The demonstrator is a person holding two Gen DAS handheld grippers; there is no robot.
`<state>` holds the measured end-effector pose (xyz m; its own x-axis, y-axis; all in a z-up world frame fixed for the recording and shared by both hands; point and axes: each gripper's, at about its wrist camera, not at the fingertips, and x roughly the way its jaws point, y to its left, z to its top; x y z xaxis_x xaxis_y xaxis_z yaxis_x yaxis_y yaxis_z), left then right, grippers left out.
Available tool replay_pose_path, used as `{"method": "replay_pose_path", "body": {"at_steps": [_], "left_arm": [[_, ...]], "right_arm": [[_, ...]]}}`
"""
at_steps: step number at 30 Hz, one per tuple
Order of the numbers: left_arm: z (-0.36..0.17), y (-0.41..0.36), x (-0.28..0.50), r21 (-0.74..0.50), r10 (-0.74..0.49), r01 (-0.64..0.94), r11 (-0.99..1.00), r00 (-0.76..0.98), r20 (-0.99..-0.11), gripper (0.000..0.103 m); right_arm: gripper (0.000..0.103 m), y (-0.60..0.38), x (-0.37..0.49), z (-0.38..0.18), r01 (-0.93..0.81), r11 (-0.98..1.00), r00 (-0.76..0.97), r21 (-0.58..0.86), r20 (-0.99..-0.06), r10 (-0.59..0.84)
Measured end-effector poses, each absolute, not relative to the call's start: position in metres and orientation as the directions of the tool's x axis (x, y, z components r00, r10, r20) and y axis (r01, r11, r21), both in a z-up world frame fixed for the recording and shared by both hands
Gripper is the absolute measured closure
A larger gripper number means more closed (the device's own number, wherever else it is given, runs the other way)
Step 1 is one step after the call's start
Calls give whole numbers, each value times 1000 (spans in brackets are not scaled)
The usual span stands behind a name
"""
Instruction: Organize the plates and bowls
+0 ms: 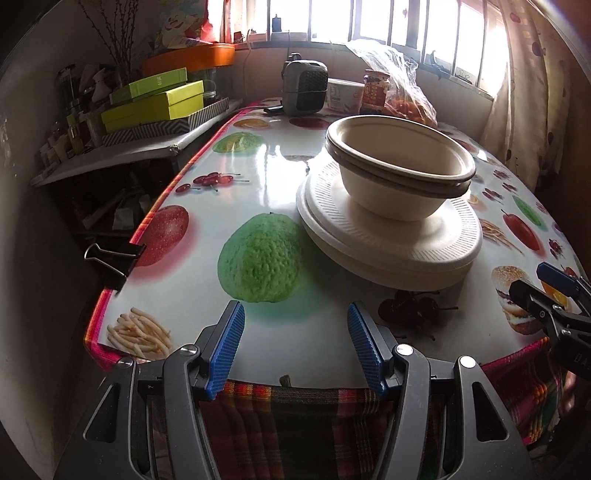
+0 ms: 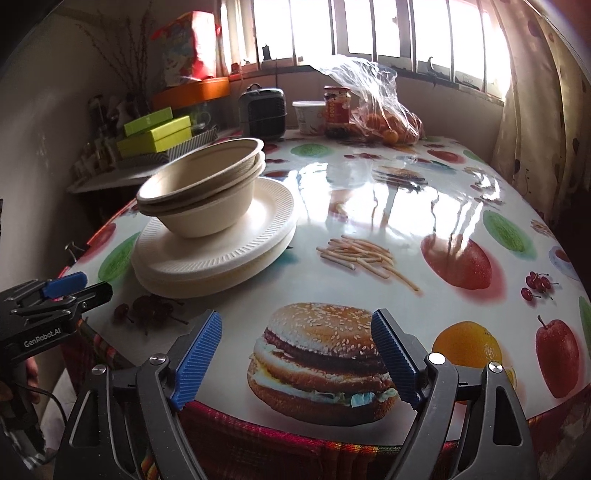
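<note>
A glossy fruit-print table (image 1: 266, 162) fills both views. The left gripper (image 1: 295, 325) and right gripper (image 2: 295, 332) hover spread and empty at its near edge. Ahead, two nested bowls (image 1: 399, 162) sit on stacked plates (image 1: 391, 243); lifting the bowls by the rim, level, seems wisest.

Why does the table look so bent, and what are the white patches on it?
Both views: fisheye lenses curve the table edge and barred window. Right wrist view: window glare streaks the glossy cloth. Left wrist view: fainter glare beside the bowls; the window is blown out.
</note>
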<state>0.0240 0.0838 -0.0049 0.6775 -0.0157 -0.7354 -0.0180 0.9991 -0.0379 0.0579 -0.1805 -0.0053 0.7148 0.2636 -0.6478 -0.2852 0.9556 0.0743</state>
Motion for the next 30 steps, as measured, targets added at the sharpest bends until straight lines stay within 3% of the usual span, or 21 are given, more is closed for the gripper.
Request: {"method": "replay_pose_path", "body": {"at_steps": [30], "left_arm": [[-15, 78, 29, -17, 5, -25, 1000, 677, -736, 33]], "right_arm": [[16, -170, 64, -24, -279, 959, 686, 48, -689, 234]]}}
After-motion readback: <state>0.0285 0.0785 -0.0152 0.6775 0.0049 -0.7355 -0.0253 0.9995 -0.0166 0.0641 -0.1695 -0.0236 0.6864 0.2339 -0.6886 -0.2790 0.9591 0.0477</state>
